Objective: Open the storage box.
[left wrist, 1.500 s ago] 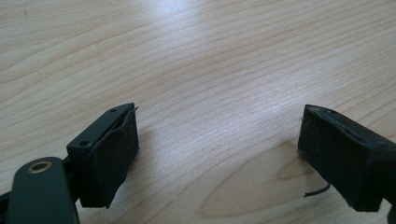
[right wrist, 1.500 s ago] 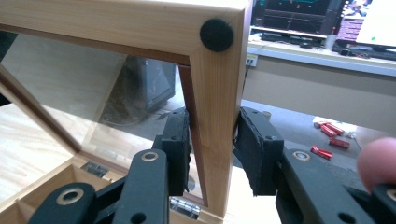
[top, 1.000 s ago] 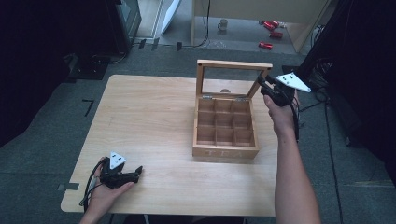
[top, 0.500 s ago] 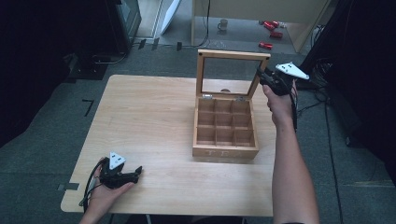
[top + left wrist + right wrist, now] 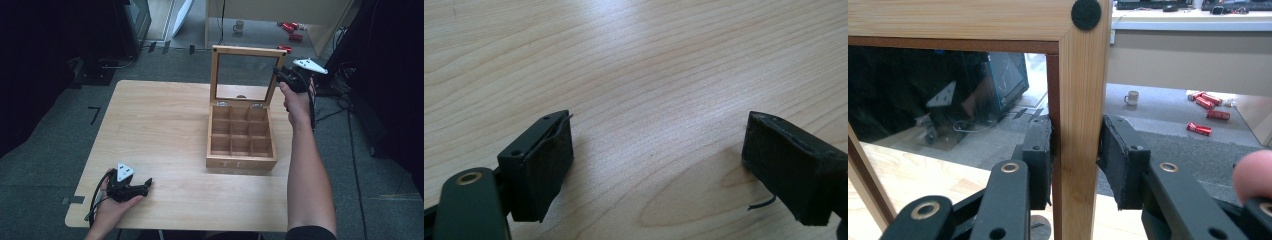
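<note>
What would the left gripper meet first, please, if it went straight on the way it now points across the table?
Probably nothing: the left gripper lies low near the table's front edge, jaws open, pointing right along that edge. The wooden compartment box seems to sit farther back than that line, though depth is hard to judge.

Both grippers are black: the right gripper (image 5: 1075,165) has brass-ringed holes on its arms and small screws. The left gripper (image 5: 131,185) carries a grey three-cornered plate on top, with black cable trailing behind.

Pale, matt wood frames my box lid (image 5: 1078,100), its glass pane (image 5: 948,90) glossy and reflective; the tabletop (image 5: 634,65) is smooth, grained wood under my gripper's rough black pads (image 5: 549,165).
</note>
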Available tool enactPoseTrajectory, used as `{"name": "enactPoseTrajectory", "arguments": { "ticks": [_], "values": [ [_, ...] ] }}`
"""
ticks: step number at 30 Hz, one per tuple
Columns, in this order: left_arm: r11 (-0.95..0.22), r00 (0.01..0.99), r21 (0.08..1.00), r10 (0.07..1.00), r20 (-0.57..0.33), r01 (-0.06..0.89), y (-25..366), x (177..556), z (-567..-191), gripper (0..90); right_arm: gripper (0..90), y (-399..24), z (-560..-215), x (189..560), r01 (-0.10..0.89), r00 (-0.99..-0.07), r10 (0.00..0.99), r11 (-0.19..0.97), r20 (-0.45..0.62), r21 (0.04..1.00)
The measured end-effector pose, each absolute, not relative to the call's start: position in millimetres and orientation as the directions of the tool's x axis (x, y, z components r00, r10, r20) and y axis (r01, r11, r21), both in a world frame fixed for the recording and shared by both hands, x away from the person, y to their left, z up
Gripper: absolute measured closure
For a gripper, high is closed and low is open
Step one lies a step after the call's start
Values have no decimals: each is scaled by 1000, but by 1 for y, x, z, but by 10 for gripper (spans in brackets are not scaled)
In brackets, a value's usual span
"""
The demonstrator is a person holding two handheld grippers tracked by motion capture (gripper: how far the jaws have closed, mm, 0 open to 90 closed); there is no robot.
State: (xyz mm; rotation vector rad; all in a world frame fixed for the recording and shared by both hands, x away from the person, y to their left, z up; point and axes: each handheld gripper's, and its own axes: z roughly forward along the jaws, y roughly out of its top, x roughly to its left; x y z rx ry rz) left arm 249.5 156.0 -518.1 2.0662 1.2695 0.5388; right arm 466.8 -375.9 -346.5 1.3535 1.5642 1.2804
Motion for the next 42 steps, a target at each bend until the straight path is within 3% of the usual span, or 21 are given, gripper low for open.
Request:
{"name": "enactPoseTrajectory", "arguments": {
  "ticks": [20, 37, 42],
  "values": [
    [-328, 449, 705, 893, 15, 628, 156, 249, -518, 134, 677, -371, -348, 500, 340, -148, 982, -59, 115, 939],
    [-328, 449, 705, 893, 16, 628, 156, 250, -518, 134, 674, -370, -350, 508, 347, -128, 984, -74, 125, 935],
    [-326, 449, 705, 894, 13, 629, 156, 250, -518, 134, 449, -370, -346, 500, 339, -115, 979, -118, 166, 933]
  ]
}}
